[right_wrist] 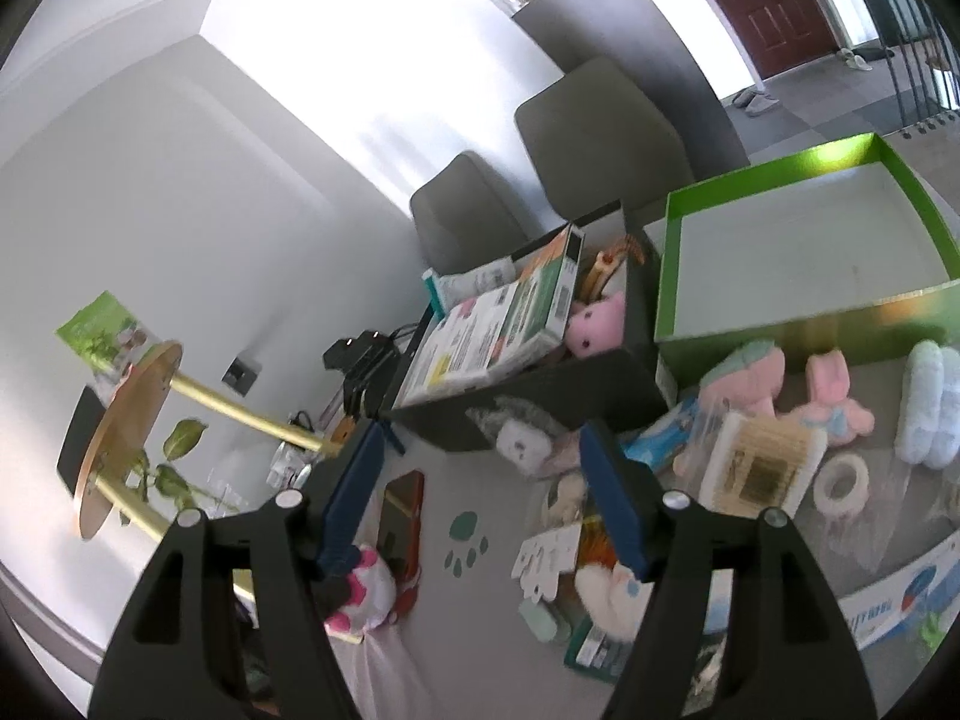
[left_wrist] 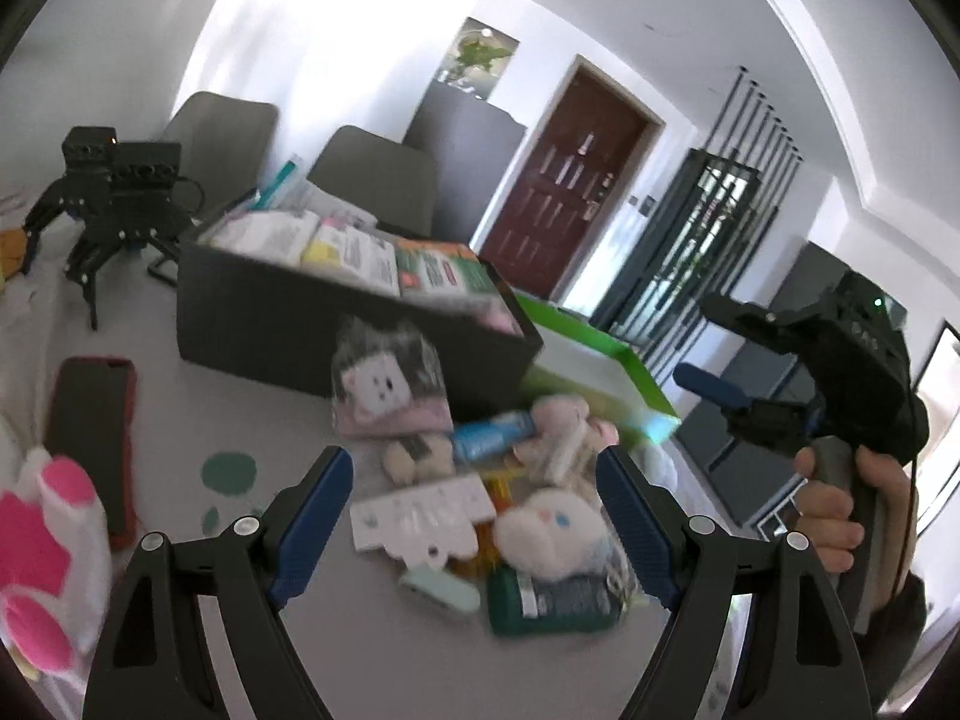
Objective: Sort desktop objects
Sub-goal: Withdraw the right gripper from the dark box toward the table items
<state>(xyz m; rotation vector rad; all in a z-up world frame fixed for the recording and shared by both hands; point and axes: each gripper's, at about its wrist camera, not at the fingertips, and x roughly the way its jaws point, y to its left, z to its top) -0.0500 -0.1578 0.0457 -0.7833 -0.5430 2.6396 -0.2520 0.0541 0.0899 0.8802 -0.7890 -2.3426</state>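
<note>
A heap of small things lies on the grey desk [left_wrist: 252, 414]: a bagged white cat toy [left_wrist: 384, 387], a blue packet [left_wrist: 492, 435], pink plush toys [left_wrist: 570, 426], a white card [left_wrist: 420, 513], a white plush head [left_wrist: 552, 525] and a dark green packet [left_wrist: 552, 603]. My left gripper [left_wrist: 474, 516] is open and empty, held above the heap. My right gripper [right_wrist: 486, 498] is open and empty, above the desk left of the heap; it also shows in the left wrist view [left_wrist: 714, 384]. In the right wrist view I see a cotton swab box [right_wrist: 762, 468] and a tape roll [right_wrist: 843, 480].
A dark bin [left_wrist: 258, 312] holding boxes stands behind the heap. A green tray [right_wrist: 798, 240] with a white bottom stands to its right. A red-cased phone [left_wrist: 90, 432] and a pink-and-white plush [left_wrist: 42, 552] lie at the left. A black stand [left_wrist: 114, 204] is at the far left.
</note>
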